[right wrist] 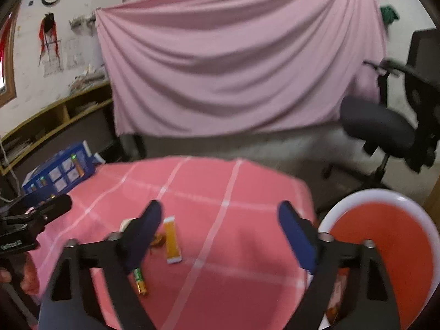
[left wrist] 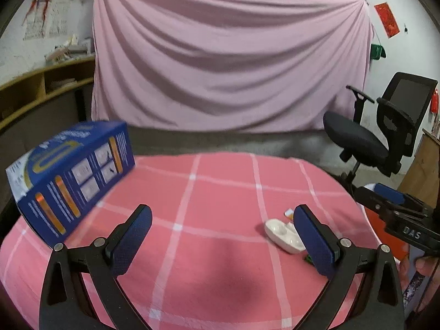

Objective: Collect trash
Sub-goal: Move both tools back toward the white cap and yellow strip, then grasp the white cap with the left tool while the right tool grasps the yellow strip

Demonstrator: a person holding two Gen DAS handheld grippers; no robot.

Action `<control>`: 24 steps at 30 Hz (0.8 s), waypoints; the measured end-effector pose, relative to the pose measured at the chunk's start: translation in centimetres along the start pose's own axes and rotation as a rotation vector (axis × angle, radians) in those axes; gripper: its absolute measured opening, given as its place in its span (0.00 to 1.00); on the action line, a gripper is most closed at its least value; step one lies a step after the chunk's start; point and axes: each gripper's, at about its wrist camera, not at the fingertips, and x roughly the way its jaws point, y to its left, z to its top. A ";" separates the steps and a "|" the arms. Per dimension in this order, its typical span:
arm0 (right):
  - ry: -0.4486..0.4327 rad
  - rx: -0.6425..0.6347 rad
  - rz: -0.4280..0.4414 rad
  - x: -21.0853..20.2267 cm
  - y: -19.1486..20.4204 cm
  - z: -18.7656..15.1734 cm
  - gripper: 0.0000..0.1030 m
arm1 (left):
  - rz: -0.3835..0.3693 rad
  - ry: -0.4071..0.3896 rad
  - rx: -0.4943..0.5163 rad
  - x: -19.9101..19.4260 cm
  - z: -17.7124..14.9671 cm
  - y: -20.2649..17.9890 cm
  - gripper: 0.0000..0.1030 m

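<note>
The trash lies on the pink checked surface [left wrist: 220,192]: a white plastic tray [left wrist: 283,235], an orange wrapper [right wrist: 172,240]. Both the left gripper [left wrist: 222,243] and right gripper [right wrist: 220,233] hang wide and empty, and a red bin [right wrist: 385,247] waits beside the surface, likely for drops.

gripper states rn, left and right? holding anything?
Left gripper: open, empty, over the pink checked tablecloth.
Right gripper: open, nothing between the jaws; wrappers lie on the cloth below.
</note>
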 end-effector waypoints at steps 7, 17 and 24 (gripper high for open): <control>0.233 -0.058 0.124 3.3 1.5 -1.0 0.50 | -0.053 0.093 -0.012 1.3 0.0 -0.2 0.94; 0.340 -0.136 0.135 4.9 2.9 -1.3 0.22 | -0.169 0.154 -0.026 1.7 0.5 -0.6 0.81; 0.288 -0.050 0.096 3.8 0.6 -1.2 0.07 | -0.220 0.231 -0.044 2.9 0.9 -1.4 0.57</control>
